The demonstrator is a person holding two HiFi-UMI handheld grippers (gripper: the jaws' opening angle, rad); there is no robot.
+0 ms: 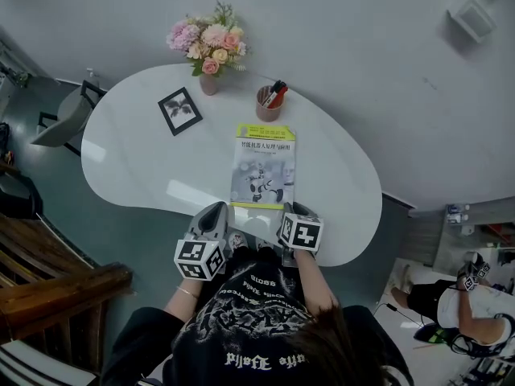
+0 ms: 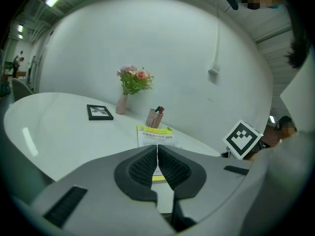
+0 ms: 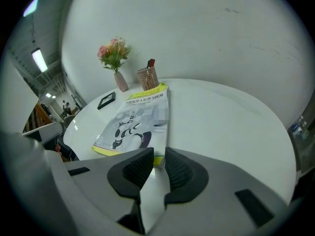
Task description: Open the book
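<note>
While the person held one gripper in each hand, both hung over the near edge of the white tabletop. The left gripper had its jaws pressed almost together, with only a thin slit between the dark pads, and it held nothing. The right gripper had its jaws a little way apart, and it held nothing too.

The book lay closed and flat on the tabletop, cover up, with a robot picture on the front. It was just ahead of the two grippers. Its near right corner sat right in front of the gap in the right gripper's jaws. From the left gripper, the book was ahead and a bit to the right.

Past the far end of the book stood a pen cup with pens in it. Farther ahead and to the left were a vase of flowers and a small black picture frame lying flat.
</note>
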